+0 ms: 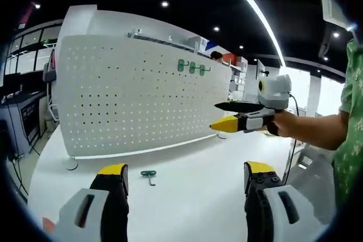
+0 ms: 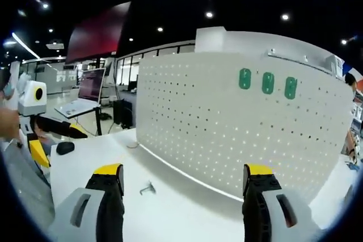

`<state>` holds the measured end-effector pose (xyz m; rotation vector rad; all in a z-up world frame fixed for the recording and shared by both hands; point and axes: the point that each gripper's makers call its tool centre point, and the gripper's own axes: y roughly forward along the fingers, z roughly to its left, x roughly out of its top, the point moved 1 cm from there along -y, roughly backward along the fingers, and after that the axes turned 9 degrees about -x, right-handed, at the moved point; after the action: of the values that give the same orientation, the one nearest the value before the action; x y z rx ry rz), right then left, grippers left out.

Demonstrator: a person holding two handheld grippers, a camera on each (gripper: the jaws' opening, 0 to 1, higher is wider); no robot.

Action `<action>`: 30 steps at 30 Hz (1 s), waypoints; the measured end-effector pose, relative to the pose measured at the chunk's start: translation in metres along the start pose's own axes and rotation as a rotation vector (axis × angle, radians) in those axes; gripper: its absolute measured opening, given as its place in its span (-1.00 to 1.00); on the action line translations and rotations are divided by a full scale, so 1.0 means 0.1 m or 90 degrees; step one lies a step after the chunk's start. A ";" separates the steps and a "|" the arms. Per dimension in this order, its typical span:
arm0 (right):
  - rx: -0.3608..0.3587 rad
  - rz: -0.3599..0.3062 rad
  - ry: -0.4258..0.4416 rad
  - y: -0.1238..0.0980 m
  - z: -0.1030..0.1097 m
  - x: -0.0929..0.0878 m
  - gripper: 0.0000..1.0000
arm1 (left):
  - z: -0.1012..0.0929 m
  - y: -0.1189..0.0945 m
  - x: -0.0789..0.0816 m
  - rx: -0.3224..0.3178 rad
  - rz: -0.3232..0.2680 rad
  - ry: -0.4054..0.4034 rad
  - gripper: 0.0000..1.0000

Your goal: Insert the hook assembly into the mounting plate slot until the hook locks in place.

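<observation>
A small green hook point(image 1: 149, 175) lies loose on the white table point(image 1: 187, 157), just ahead of my left gripper point(image 1: 186, 171), whose jaws stand open with nothing between them. In the right gripper view the same hook point(image 2: 148, 188) lies near the left jaw of my right gripper point(image 2: 182, 171), which is also open and holds nothing. Behind it stands the white pegboard point(image 1: 136, 100) with three green mounting plates point(image 1: 193, 67) high on its face. These plates point(image 2: 267, 82) show again on the pegboard point(image 2: 238, 134). A hand holds the right gripper point(image 1: 215, 115) in the air at the right, jaws apart.
At the far left of the right gripper view, the left gripper point(image 2: 57, 140) is held over the table edge. A laptop point(image 2: 85, 92) and a dark mouse point(image 2: 65, 147) sit nearby. A person's arm in a green sleeve point(image 1: 346, 140) comes in from the right.
</observation>
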<state>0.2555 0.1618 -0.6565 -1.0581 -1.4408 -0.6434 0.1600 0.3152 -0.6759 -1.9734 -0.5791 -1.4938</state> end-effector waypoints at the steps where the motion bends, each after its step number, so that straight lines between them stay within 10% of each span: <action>1: 0.006 0.002 -0.004 0.03 0.02 -0.01 0.68 | 0.00 0.00 0.00 0.000 -0.001 -0.001 0.72; 30: 0.168 0.144 -0.097 0.83 0.62 -0.79 -0.17 | 0.13 0.09 0.00 0.007 0.000 -0.012 0.71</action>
<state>0.2930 0.2331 -0.7594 -1.0568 -1.4632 -0.2064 0.1749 0.3178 -0.6798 -1.9811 -0.5931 -1.4708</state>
